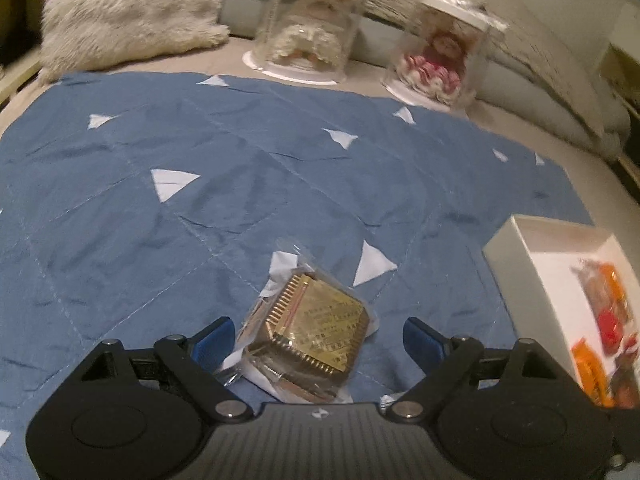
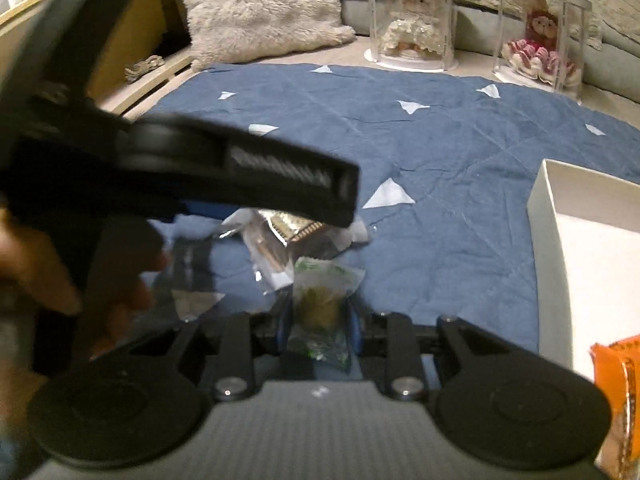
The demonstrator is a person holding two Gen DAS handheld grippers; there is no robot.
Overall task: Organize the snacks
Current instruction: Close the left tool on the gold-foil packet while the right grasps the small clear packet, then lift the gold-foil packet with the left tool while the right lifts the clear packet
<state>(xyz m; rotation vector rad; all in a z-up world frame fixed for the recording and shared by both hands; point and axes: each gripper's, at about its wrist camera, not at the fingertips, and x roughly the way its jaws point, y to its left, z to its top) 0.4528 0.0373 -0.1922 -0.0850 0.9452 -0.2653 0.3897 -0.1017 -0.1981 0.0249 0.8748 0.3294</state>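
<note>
A gold square snack in clear wrap [image 1: 312,332] lies on the blue quilt [image 1: 200,200]. My left gripper [image 1: 318,340] is open, its blue fingers on either side of the snack. In the right wrist view the left gripper's body [image 2: 224,168] hangs over the same gold snack [image 2: 292,228]. My right gripper [image 2: 320,320] is shut on a small green-and-clear wrapped snack [image 2: 322,304]. A white open box [image 1: 560,276] at the right holds orange and red snack packets [image 1: 604,320]; it also shows in the right wrist view [image 2: 560,240].
Two clear cases with dolls [image 1: 316,24] [image 1: 440,52] stand at the far edge of the bed. A furry pillow [image 1: 128,12] lies at the back left. A wooden shelf [image 2: 132,52] is at the left. An orange packet [image 2: 616,380] sits in the box.
</note>
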